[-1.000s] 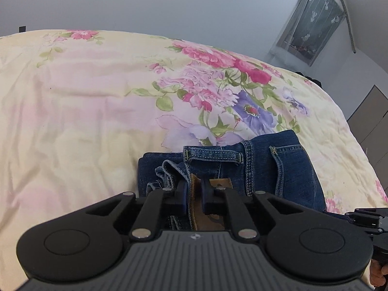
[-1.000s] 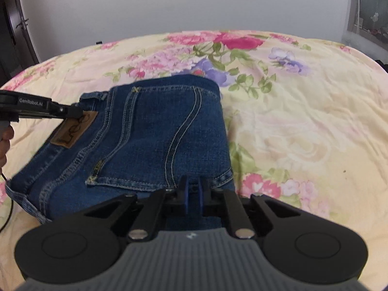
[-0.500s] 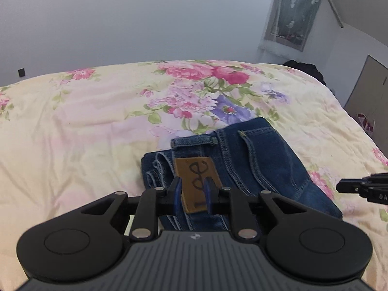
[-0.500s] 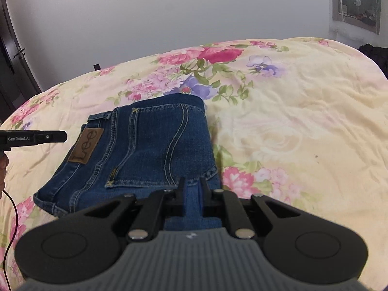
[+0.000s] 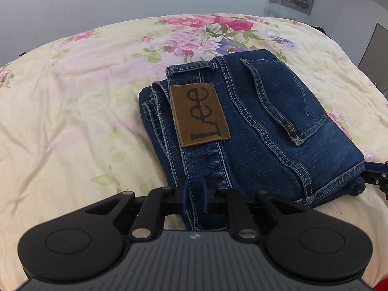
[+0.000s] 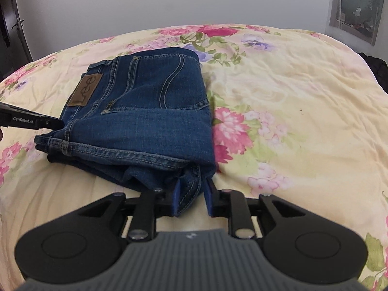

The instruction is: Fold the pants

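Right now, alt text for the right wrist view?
Folded blue jeans lie on a floral bedspread, brown leather patch up. The right gripper straddles their near corner, its jaws just opening; the left gripper reaches their left edge.

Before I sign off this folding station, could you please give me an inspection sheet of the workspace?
Surface: floral bedspread, lightly wrinkled.
Job's things: blue jeans folded into a compact stack, leather patch facing up.
Clutter: a dark bundle at the bed's far edge; what it is cannot be told.
Grippers: left claw clamps the stack's near edge, its jaws just closing a little. Right claw has just been opening; denim lies between its pads, with a gap showing on one side.
Cables: nothing seen.
Surroundings: plain wall, dark door, curtained window.
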